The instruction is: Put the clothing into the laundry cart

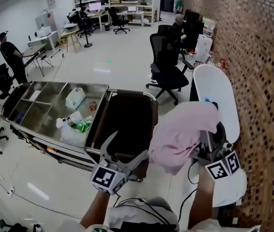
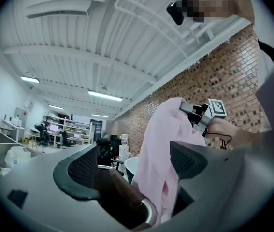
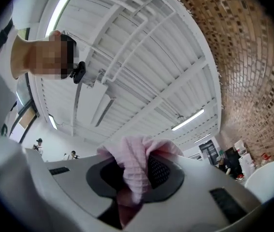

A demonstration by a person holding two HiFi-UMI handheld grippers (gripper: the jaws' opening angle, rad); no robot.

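Observation:
A pink garment (image 1: 181,132) hangs in the air just right of the laundry cart (image 1: 127,115), a dark bag in a metal frame. My right gripper (image 1: 208,141) is shut on the garment's upper edge; in the right gripper view (image 3: 134,173) the pink cloth (image 3: 136,166) is bunched between the pads. The left gripper (image 1: 125,151) stands open over the cart's near rim with nothing between its fingers. Seen from the left gripper (image 2: 134,166), the garment (image 2: 158,153) drapes down ahead, with the right gripper (image 2: 199,112) at its top and the cart's rim (image 2: 149,211) below.
A steel trolley (image 1: 54,105) with bottles and a white jug stands left of the cart. A white oval table (image 1: 219,93) runs along the brick wall at right. Black office chairs (image 1: 168,69) stand beyond the cart. A person (image 1: 12,54) stands far left.

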